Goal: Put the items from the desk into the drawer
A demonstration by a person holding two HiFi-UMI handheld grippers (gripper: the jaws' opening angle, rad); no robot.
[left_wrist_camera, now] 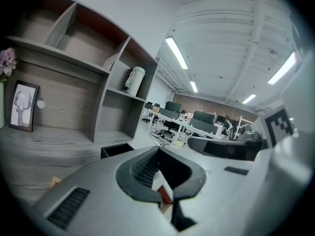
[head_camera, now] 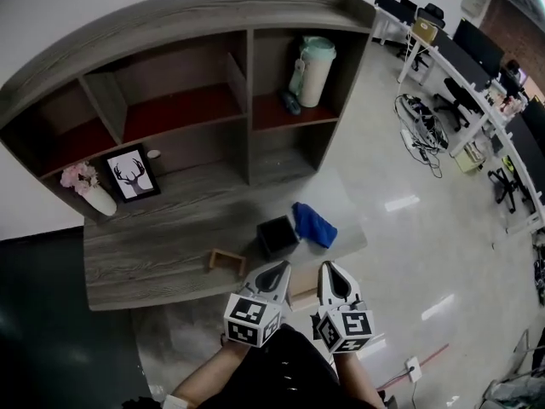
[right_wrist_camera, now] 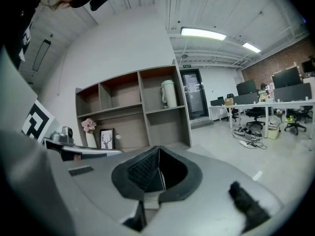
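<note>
Head view: task is looking barely begun. Blue cloth (head_camera: 313, 223), black box (head_camera: 278, 234) & small wooden frame (head_camera: 227, 262) are all sitting on the surface (head_camera: 153, 254) near its front edge. Deer picture (head_camera: 134, 175) & flower vase (head_camera: 89, 190) are standing further back, and a jug (head_camera: 313, 71) is sitting up on the shelf. No open drawer is showing, so nothing is looking stowed yet; opening it is prob. the 1st job. Left tongs (head_camera: 274, 278) & right tongs (head_camera: 334, 279) are hovering side by side just off the surface's front edge, apart from every item, tips pointing toward the box & cloth.

Left gripper view: left tongs (left_wrist_camera: 157, 151) are sitting closed, tips meeting, nothing gripped. Only bits of background are peeking through the hollow behind the tips. Black box (left_wrist_camera: 117, 150) is lying ahead, not touching.

Right gripper view: right tongs (right_wrist_camera: 158, 149) are also sitting fully closed w/ pads together, empty, pointing toward the shelving. Both will be needing to open before any pick.
</note>
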